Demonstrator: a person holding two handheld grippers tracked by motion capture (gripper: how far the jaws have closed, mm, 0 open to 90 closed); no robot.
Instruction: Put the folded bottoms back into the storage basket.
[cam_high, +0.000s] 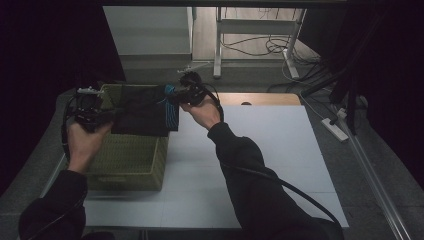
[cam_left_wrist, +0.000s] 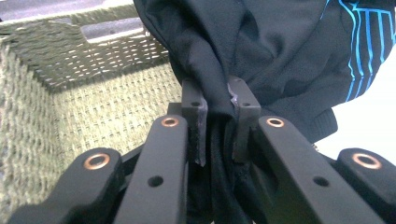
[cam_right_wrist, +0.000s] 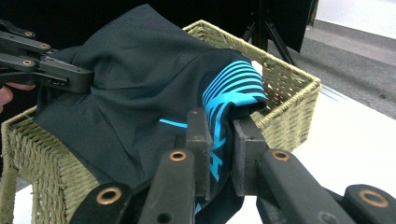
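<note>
A black garment (cam_high: 142, 111) with bright blue stripes (cam_right_wrist: 233, 84) hangs stretched between my two grippers over a woven green basket (cam_high: 131, 160). My left gripper (cam_high: 106, 116) is shut on the garment's left edge; in the left gripper view the black cloth (cam_left_wrist: 261, 51) is pinched between the pads (cam_left_wrist: 198, 122). My right gripper (cam_high: 172, 95) is shut on the striped right edge, with the fabric (cam_right_wrist: 140, 84) caught between its jaws. The garment's lower part drapes into the basket (cam_right_wrist: 42, 154) and hides most of its inside.
The basket (cam_left_wrist: 70, 88) stands at the left of a white table (cam_high: 250, 150). A wooden strip (cam_high: 260, 98) runs along the table's far edge. Beyond it are a white desk frame (cam_high: 220, 40) and cables on the floor. Dark curtains hang on both sides.
</note>
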